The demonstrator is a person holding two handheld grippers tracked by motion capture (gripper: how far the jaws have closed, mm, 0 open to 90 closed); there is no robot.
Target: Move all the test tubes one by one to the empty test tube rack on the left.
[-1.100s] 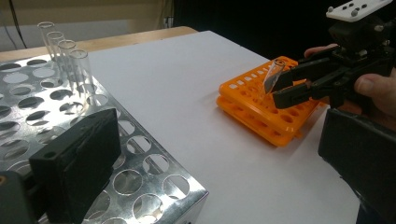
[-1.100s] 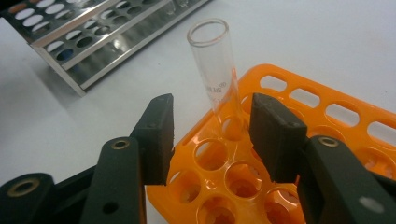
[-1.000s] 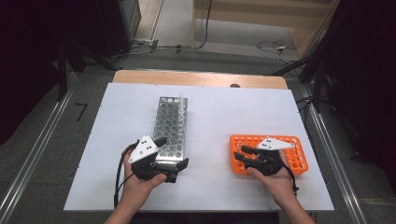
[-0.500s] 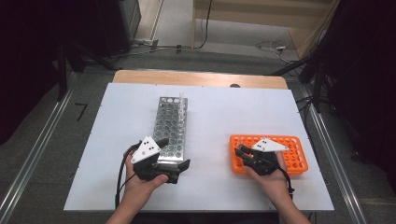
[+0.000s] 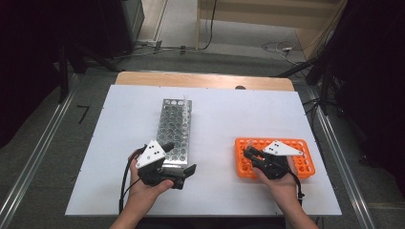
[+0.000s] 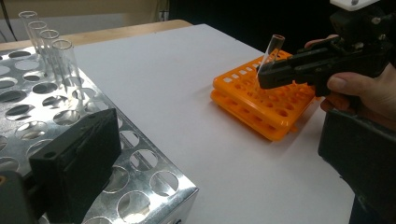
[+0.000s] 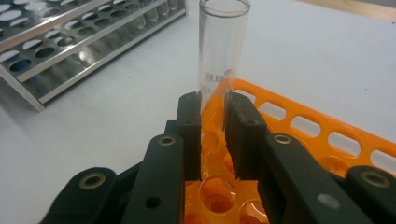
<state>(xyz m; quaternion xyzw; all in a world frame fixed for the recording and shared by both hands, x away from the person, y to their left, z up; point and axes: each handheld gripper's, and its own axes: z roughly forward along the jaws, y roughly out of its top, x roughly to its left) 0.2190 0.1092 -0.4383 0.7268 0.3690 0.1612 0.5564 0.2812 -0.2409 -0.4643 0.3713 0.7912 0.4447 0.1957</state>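
I had the right tool (image 7: 214, 135) clamped on a glass test tube (image 7: 219, 51), its two black jaws pressed against the tube's lower part from either side. They had just been closing, with the tube between them. The tube stood nearly upright over the orange rack (image 7: 322, 135), at the rack's near left corner as seen from above, its open mouth well above the jaws. In the left gripper view the same test tube (image 6: 271, 49) leaned slightly, rising out of the right tool (image 6: 261, 77) above the orange rack (image 6: 261, 107). Whether its foot sat in a hole of the rack or just above one, I could not tell.

My left tool (image 5: 179, 160) lay at the near end of the metal rack (image 5: 174, 129), which stood well to the left of the orange rack (image 5: 301, 164) on the white table (image 5: 229, 114). Its jaws stood apart, one resting on the metal rack's perforated top and the other off to the side, with nothing gripped between them. A few empty glass tubes (image 6: 44, 46) stood at the far end of the metal rack (image 6: 140, 172), away from the orange one.
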